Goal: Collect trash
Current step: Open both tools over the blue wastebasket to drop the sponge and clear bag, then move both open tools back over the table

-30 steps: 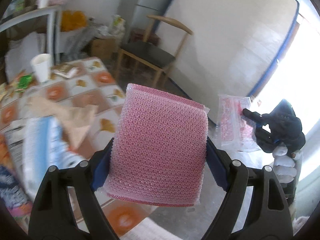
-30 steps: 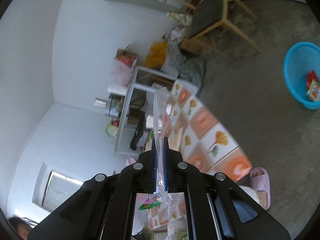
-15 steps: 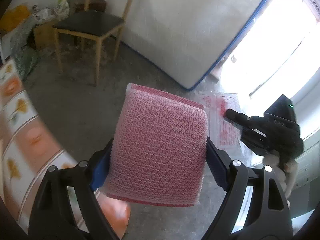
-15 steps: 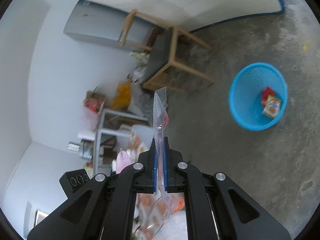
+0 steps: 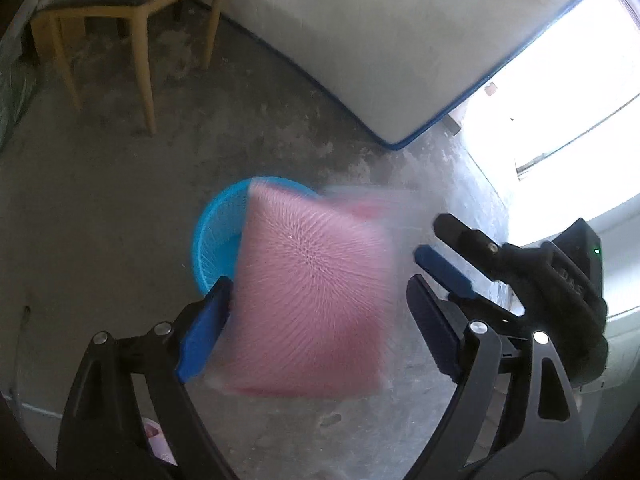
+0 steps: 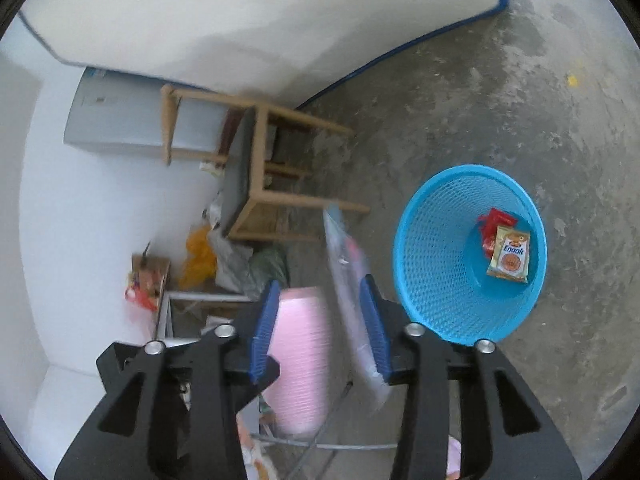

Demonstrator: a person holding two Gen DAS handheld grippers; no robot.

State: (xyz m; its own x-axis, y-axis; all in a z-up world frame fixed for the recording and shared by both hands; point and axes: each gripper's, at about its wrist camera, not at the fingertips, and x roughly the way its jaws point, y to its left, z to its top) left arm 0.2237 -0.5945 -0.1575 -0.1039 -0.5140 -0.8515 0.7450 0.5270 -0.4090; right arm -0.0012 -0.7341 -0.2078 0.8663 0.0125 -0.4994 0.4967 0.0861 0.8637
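Observation:
My left gripper (image 5: 316, 308) is open; the pink bubble-wrap sheet (image 5: 316, 300) is blurred between its spread jaws, loose, above the blue mesh basket (image 5: 216, 232). My right gripper (image 6: 320, 324) is open too; the clear plastic bag with red print (image 6: 348, 280) hangs loose and blurred between its blue pads (image 6: 374, 324). The pink sheet also shows in the right wrist view (image 6: 300, 360). The blue basket (image 6: 436, 264) stands on the floor to the right, with a yellow snack packet (image 6: 510, 254) and a red wrapper (image 6: 490, 226) in it. The right gripper shows in the left wrist view (image 5: 444, 268).
A wooden chair (image 6: 256, 172) stands on the concrete floor behind the basket. A white mattress with blue edging (image 5: 380, 40) leans against the wall. A grey fridge (image 6: 120, 120), bags and a cardboard box (image 6: 148, 276) lie by the wall.
Both grippers swung from the table towards the floor and over the blue basket. Both jaws have opened; the pink sheet and the clear bag have come loose and are blurred in motion.

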